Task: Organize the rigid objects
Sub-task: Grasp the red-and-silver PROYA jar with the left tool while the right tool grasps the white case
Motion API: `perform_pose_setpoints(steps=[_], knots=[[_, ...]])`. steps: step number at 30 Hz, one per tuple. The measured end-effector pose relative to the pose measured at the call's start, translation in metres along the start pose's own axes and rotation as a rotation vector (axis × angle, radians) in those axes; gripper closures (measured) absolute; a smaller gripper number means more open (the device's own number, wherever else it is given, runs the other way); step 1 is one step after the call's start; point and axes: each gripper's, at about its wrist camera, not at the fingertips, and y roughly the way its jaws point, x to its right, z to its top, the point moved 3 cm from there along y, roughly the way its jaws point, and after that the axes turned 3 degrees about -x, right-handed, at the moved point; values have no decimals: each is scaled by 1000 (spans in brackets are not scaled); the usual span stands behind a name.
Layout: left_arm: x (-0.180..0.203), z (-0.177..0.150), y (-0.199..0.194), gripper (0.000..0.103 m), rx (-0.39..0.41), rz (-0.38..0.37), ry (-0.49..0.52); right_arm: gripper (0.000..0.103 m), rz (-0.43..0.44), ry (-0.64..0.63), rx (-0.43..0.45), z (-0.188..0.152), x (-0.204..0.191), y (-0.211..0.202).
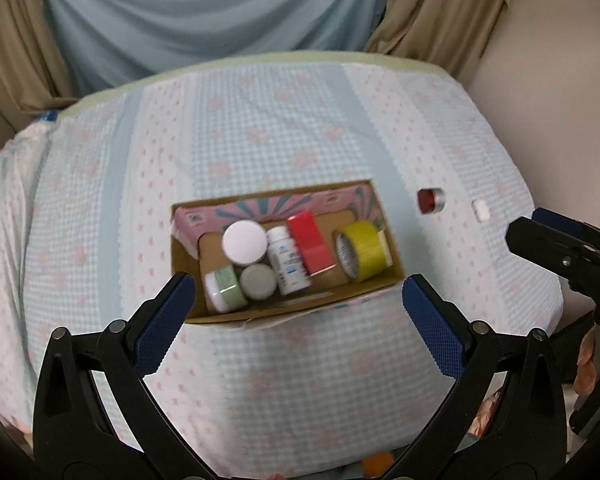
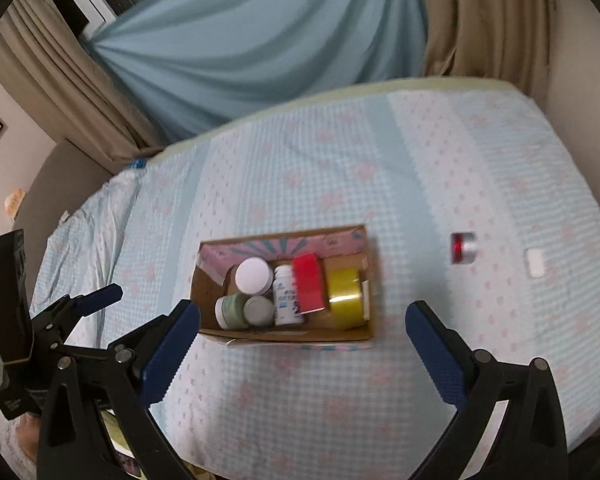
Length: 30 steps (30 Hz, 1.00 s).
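An open cardboard box (image 1: 188,260) (image 2: 204,316) lies on the bed. It holds a white-lidded jar (image 1: 244,240), a green jar (image 1: 226,286), a grey-lidded jar (image 1: 259,280), a white bottle (image 1: 288,260), a red box (image 1: 310,244) and a yellow tape roll (image 1: 362,250). A small red and silver can (image 1: 430,200) (image 2: 463,248) and a small white object (image 1: 480,210) (image 2: 535,263) lie on the sheet right of the box. My left gripper (image 1: 298,300) is open and empty above the box's near edge. My right gripper (image 2: 302,322) is open and empty too.
The bed has a light blue checked sheet (image 1: 280,128) with pink flowers. Blue and beige curtains (image 1: 204,8) hang behind it. The right gripper shows at the right edge of the left wrist view (image 1: 560,248); the left gripper shows at the left of the right wrist view (image 2: 80,304).
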Motion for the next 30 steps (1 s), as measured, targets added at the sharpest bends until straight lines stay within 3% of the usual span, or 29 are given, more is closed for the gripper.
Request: perform_pose_setpoints(steps=[8, 15, 20, 30], knots=[[85, 9, -23, 1, 71, 16, -60, 1, -31, -68, 44, 3, 72, -65], [167, 17, -11, 1, 103, 42, -91, 1, -68, -169, 63, 6, 150, -95], [202, 20, 16, 1, 108, 35, -141, 1, -157, -209, 51, 1, 202, -86], [251, 36, 124, 1, 38, -22, -108, 1, -221, -20, 16, -10, 303, -18]])
